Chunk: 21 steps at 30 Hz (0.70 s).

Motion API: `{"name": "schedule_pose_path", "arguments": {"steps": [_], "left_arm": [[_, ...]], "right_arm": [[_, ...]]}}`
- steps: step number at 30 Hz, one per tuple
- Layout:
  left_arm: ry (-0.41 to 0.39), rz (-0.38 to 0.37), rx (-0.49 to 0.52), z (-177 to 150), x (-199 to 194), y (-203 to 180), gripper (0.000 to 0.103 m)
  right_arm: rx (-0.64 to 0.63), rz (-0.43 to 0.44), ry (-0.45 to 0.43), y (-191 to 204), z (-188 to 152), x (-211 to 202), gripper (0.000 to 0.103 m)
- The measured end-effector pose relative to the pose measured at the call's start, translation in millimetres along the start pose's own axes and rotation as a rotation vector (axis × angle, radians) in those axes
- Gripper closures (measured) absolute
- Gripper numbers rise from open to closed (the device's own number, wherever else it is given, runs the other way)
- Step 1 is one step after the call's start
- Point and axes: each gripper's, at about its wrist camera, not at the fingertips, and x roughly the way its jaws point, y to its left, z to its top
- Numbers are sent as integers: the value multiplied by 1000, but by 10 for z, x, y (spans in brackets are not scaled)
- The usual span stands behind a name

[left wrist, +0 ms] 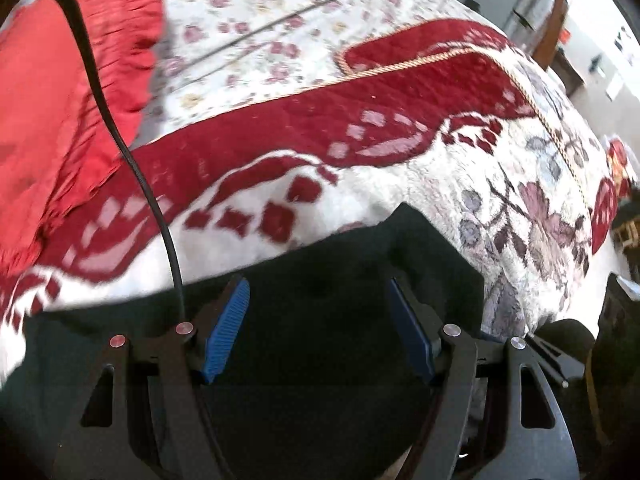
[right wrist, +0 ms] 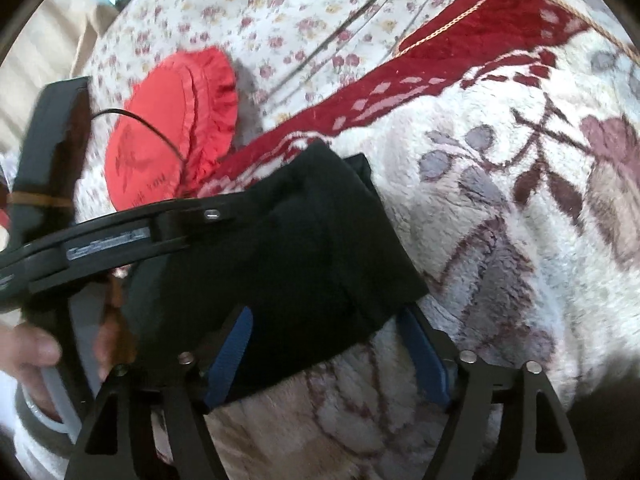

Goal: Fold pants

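The black pants point(left wrist: 320, 340) lie as a folded bundle on the fleece blanket point(left wrist: 400, 184). My left gripper point(left wrist: 318, 284) hovers just over them, its blue pads point(left wrist: 224, 328) wide apart and pressing on nothing: open. In the right wrist view the pants point(right wrist: 280, 248) form a dark, folded block. Their near corner lies between the spread jaws of my right gripper point(right wrist: 324, 316) and hides the tips. The blue pads point(right wrist: 230, 352) stand clear of the cloth, so it is open. The left gripper's black frame point(right wrist: 108, 232) reaches in from the left, held by a hand point(right wrist: 32, 348).
A red frilled cushion point(left wrist: 60, 100) point(right wrist: 168, 140) lies on the floral sheet point(left wrist: 260, 12) beyond the pants. The blanket has a dark red border point(right wrist: 480, 28). A black cable point(left wrist: 120, 140) hangs across the left view. Furniture point(left wrist: 552, 20) stands past the bed at the far right.
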Motion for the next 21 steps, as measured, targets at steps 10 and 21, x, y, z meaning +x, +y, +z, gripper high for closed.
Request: {"name": "schedule_pose_path", "arguments": {"steps": [10, 21], "left_arm": [[27, 16, 56, 122, 369, -156, 32], [-142, 34, -99, -97, -628, 505, 32]], "right_arm": [[91, 57, -94, -184, 58, 64, 74], [-188, 191, -130, 586, 243, -265, 86]]}}
